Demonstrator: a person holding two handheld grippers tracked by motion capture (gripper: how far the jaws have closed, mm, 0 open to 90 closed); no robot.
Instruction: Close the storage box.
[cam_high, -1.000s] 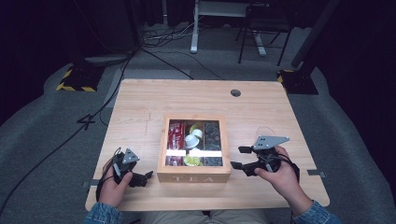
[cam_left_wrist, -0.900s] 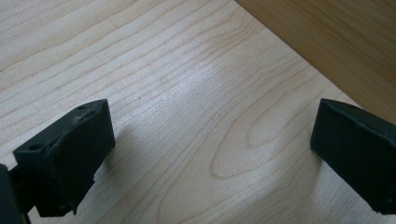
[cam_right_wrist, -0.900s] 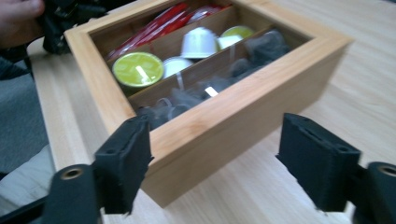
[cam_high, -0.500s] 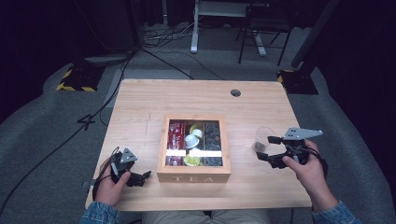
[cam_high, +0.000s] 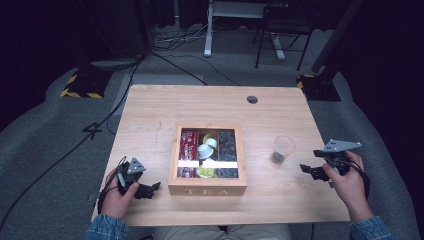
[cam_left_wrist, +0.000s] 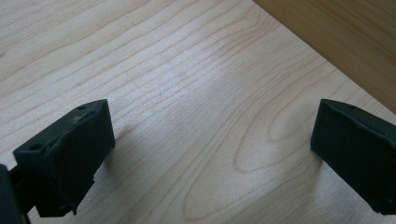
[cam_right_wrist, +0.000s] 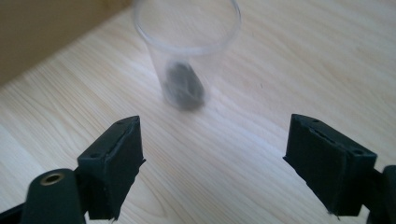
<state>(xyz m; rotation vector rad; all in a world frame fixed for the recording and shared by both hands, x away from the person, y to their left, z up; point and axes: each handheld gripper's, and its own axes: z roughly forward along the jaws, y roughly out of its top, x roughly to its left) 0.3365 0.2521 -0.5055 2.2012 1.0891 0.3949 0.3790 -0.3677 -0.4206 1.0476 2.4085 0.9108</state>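
Right tool (cam_high: 309, 169): jaws wide apart, empty, facing cup.
Left tool (cam_high: 150, 189): jaws spread, empty, over desk (cam_high: 150, 115).
Cup (cam_high: 282, 149): clear plastic, upright, dark lump inside.

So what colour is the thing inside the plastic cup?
Dark grey, nearly black; the lump in the clear cup shows best in the right gripper view.

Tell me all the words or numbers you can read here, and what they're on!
"TEA", on the front of the wooden box.
"4", marked in black on the grey floor to the left of the table.
The packets inside the box may have print, but it is too small to read.
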